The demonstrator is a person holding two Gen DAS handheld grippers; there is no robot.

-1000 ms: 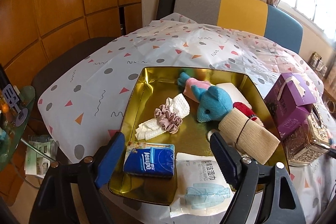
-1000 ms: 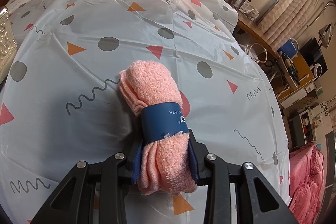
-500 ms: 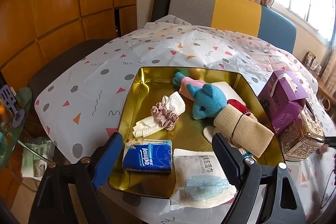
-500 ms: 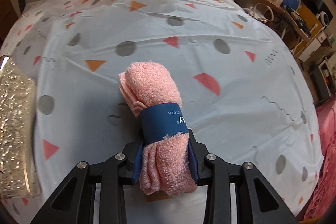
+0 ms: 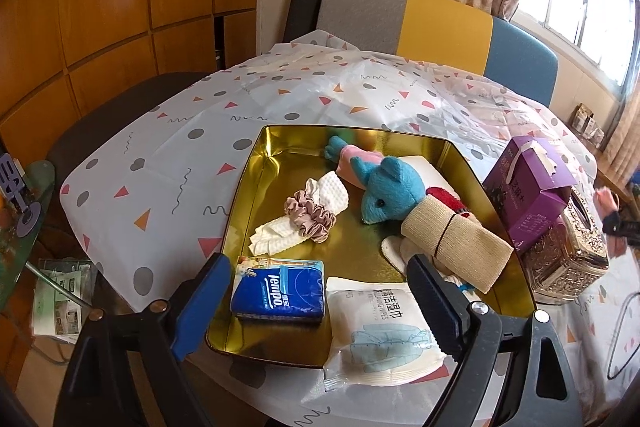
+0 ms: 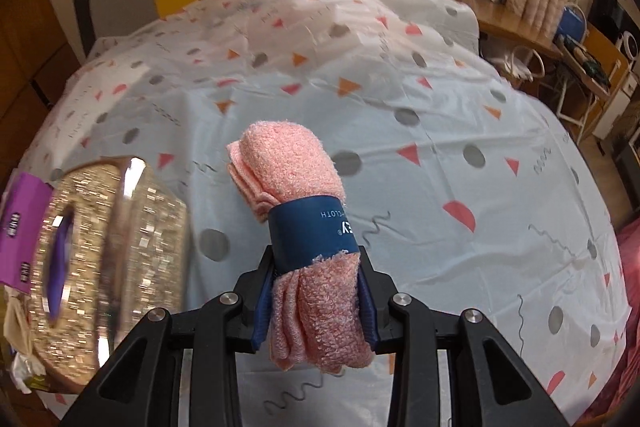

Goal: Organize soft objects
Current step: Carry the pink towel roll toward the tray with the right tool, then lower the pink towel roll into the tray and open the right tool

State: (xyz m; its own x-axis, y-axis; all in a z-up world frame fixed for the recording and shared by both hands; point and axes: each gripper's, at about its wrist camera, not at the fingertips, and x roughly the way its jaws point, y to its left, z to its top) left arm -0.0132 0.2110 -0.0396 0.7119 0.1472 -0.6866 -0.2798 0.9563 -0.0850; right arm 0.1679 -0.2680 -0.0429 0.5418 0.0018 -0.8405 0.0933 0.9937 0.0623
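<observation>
pink towel [image 6: 296, 187], blue band [image 6: 312, 231], gold tray [image 5: 256, 187], teal plush [image 5: 390, 189]

The glittery tissue box [image 6: 108, 267] is motion-blurred, and the purple box [image 6: 20, 227] is cut off at the frame's left edge.

The right gripper [image 6: 316, 301] is clamped on a rolled pink towel [image 6: 304, 227] with a blue paper band [image 6: 310, 231], held above the patterned tablecloth [image 6: 440, 131], with a glittery gold tissue box [image 6: 108, 259] and a purple box [image 6: 20, 227] blurred at the left.
</observation>
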